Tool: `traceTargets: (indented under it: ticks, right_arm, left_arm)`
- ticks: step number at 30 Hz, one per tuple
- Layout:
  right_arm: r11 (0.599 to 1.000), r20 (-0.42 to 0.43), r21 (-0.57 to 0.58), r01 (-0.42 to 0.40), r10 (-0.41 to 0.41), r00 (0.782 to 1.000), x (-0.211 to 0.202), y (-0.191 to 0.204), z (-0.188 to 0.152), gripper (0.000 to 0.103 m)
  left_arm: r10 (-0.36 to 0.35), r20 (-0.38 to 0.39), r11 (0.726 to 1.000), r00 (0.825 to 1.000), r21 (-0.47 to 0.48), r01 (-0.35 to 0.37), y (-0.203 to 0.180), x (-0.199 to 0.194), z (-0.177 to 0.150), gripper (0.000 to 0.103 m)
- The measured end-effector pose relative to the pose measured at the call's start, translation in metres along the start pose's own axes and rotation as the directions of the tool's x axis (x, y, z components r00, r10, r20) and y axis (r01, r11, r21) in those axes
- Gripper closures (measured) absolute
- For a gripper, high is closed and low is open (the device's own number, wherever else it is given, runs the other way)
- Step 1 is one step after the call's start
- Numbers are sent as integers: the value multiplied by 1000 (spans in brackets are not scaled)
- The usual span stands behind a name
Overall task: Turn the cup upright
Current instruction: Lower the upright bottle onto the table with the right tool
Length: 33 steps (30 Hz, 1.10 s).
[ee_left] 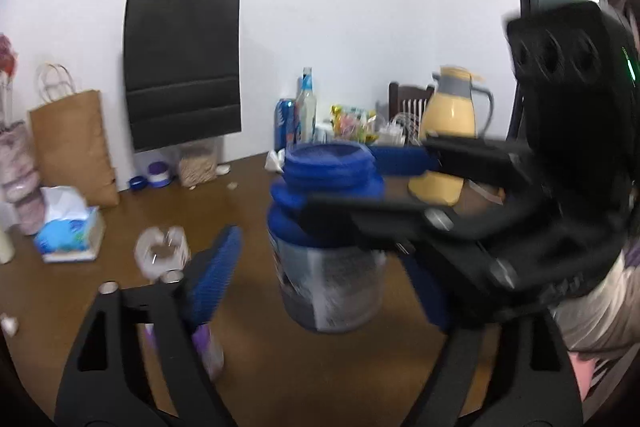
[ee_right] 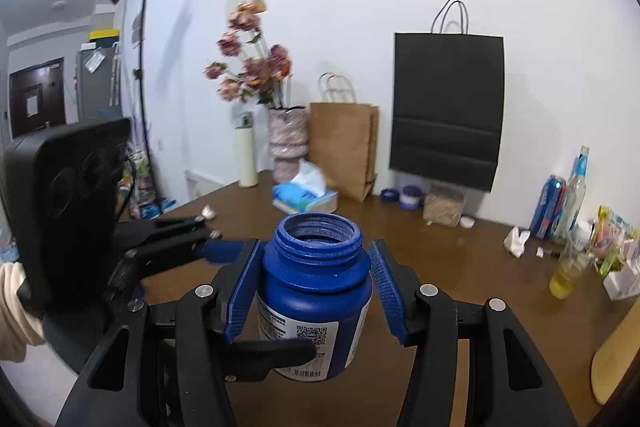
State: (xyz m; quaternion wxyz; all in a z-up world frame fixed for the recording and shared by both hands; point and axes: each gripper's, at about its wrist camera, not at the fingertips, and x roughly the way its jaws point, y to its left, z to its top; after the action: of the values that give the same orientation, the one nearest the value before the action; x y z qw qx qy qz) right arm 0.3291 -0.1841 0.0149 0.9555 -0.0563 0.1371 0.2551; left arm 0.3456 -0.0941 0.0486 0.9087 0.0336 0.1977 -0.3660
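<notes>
On the left, my left tongs [ee_left: 324, 267] are spread wide. One blue pad [ee_left: 216, 271] hangs well clear of the blue cup [ee_right: 316, 291], and the other reaches past its far side, so they straddle it without squeezing. In the middle, there's the cup, standing upright with its open threaded mouth on top and its label facing me. My right tongs [ee_right: 316, 247] are pinching it, a ribbed pad pressed against each side of the body. I can't tell if its base is touching the brown table [ee_right: 460, 259]. Along the far wall sit a tissue box [ee_right: 306, 197], a brown paper bag [ee_right: 344, 147] just beside it, then a black paper bag [ee_right: 446, 115]. At the far right is a glass of yellow liquid [ee_right: 566, 275].
</notes>
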Motion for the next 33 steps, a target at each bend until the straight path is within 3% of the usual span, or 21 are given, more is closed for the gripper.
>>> traceTargets:
  ticks: [7,9,14,17,21,25,33]
  right_arm:
    - [998,-23,54,23,-21,999,65,-48,18,44]
    - [998,-36,63,17,-15,999,81,-55,17,44]
    - [997,-69,80,8,-2,998,109,-61,4,44]
    - [997,-81,74,-9,15,997,115,-58,-3,44]
    - [996,-53,80,-27,31,998,101,-50,-8,44]
    - [998,-77,31,-54,56,995,83,-24,-29,44]
    - [990,-203,107,-87,107,973,79,-4,-78,44]
  left_arm:
    - [-63,-97,998,993,-10,62,63,72,23,13]
    - [-58,-118,998,991,-18,56,75,87,21,11]
    - [-61,-213,990,975,-139,31,96,111,-4,14]
    - [-63,-228,983,972,-183,21,98,108,-13,23]
    - [-22,-144,969,989,-247,-14,78,73,-30,21]
    - [-2,-148,966,989,-258,-36,57,51,-58,20]
    - [28,-241,986,970,-154,-66,27,45,-97,20]
